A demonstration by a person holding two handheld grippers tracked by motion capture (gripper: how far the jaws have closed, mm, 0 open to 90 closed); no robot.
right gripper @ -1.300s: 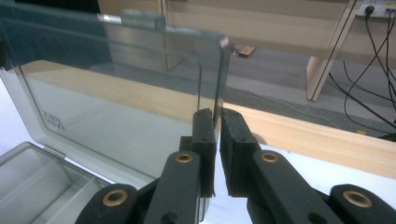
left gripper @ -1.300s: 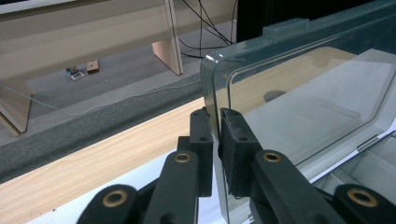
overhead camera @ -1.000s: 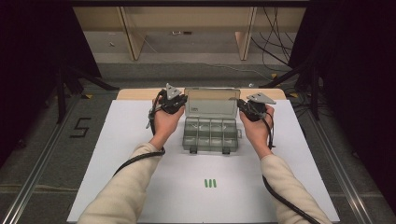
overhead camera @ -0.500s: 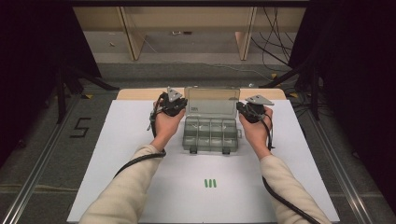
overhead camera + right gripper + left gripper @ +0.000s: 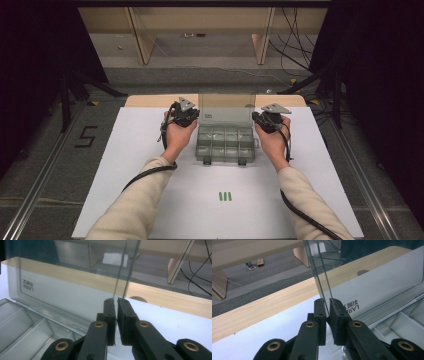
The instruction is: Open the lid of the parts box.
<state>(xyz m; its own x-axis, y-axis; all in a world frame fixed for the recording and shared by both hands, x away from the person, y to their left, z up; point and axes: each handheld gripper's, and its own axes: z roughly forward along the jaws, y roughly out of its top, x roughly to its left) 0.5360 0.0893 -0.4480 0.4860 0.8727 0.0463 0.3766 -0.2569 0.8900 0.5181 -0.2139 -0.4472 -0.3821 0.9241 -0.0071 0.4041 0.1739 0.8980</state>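
Left tool (image 5: 327, 305): clamped on the upright clear lid's (image 5: 227, 107) left edge.
Right tool (image 5: 115, 305): clamped on its right edge.
Box (image 5: 225, 145): white tabletop (image 5: 125, 165) bare all around.

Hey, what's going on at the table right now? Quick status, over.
Left gripper and right gripper each shut on a side edge of the clear lid. Lid upright, compartment box open. Green pieces lie near, nothing blocking. Over.

Grey carpet floor (image 5: 210, 75), wood furniture legs (image 5: 140, 40), cables (image 5: 295, 30), dark surrounds.
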